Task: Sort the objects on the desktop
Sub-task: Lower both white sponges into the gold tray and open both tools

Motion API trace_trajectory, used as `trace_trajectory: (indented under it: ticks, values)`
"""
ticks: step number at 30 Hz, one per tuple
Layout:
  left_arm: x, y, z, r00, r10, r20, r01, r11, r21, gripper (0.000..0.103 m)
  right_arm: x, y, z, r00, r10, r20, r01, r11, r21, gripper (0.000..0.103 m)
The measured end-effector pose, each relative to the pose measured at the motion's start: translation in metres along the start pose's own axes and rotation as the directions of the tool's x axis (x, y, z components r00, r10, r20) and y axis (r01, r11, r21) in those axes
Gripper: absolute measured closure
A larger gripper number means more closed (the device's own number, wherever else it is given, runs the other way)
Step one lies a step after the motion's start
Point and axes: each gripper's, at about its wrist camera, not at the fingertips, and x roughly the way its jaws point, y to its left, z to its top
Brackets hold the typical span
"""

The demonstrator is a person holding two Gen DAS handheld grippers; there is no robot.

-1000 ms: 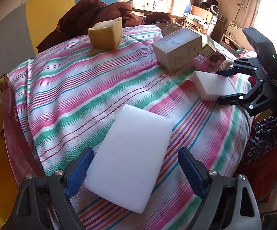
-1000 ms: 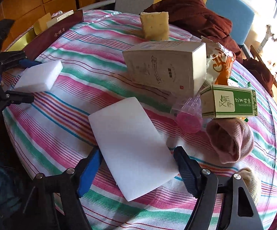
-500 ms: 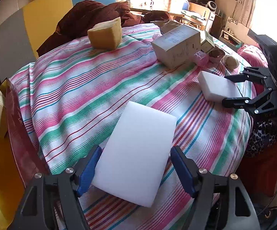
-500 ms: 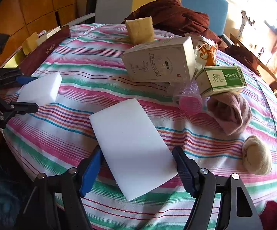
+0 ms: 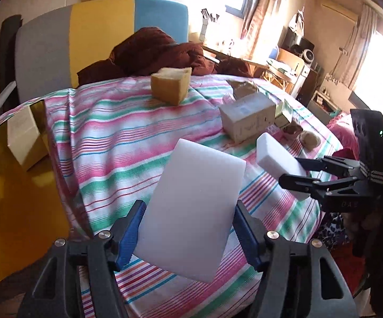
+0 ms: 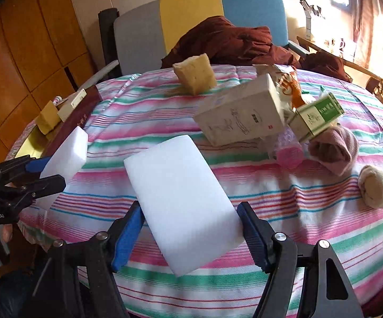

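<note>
- While both grippers hang over the striped tablecloth [image 6: 143, 111], each of us grips a white foam block clear of the cloth.
- Our left gripper [image 5: 190, 228] has its blue pads [image 5: 130, 228] pressed against the long sides of the left foam block [image 5: 191, 206]; seen from our right wrist camera, that same gripper [image 6: 40, 172] and block [image 6: 64, 159] sit at the table's left edge.
- Our right gripper [image 6: 191, 228] is clamped the same way on the right foam block [image 6: 183, 201], which tilts away from us; in the left wrist view it [image 5: 294, 169] holds that block [image 5: 278, 156] just beside the left one, the two apart.
- Farther back on the cloth stands a yellow sponge cube [image 6: 195, 74], near the dark red cloth heap [image 6: 233, 42] in front of a grey, yellow and blue chair back [image 6: 191, 18].
- To the right of the sponge lies a pale carton [image 6: 241, 114], with a green-labelled box [image 6: 318, 116] leaning just beside it.
- Below those we see a pink plastic item [image 6: 288, 151], a pink rolled sock [image 6: 337, 148] and a cream rolled sock [image 6: 378, 188].
- At the left edge of the table sits a dark red box [image 6: 72, 124] with small boxes beyond it; a fingertip [image 6: 6, 232] shows under our left gripper.
</note>
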Motion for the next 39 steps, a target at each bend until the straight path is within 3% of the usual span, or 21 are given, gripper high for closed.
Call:
trace_trajectory:
  ticks: [6,12,16,21,31,39]
  values:
    - [-0.057,0.058,-0.005,0.989,0.119,0.086,-0.106,0.985,-0.138,0.035,0.02,0.083,0.036,0.994,0.108,0.029,-0.105,0.991,-0.082,0.03]
    - [-0.103,0.126,-0.03,0.956,0.265,0.124,-0.222,0.934,-0.281,0.035,0.033,0.171,0.068,0.979,0.204,0.018,-0.197,0.962,-0.187,0.03]
    - [-0.12,0.16,-0.046,0.943,0.301,0.14,-0.234,0.901,-0.365,0.035,0.054,0.224,0.085,0.979,0.199,-0.033,-0.202,0.952,-0.23,0.03]
    - [-0.131,0.185,-0.06,0.937,0.309,0.162,-0.222,0.886,-0.407,0.035,0.086,0.279,0.093,0.983,0.143,-0.111,-0.169,0.945,-0.279,0.03]
    - [-0.137,0.21,-0.075,0.943,0.286,0.172,-0.186,0.877,-0.442,0.035,0.148,0.303,0.097,0.98,-0.055,-0.194,-0.009,0.95,-0.313,0.027]
    - [-0.122,0.214,-0.068,0.963,0.242,0.122,-0.162,0.875,-0.456,0.035,0.139,0.304,0.092,0.986,-0.045,-0.163,-0.011,0.944,-0.329,0.02]
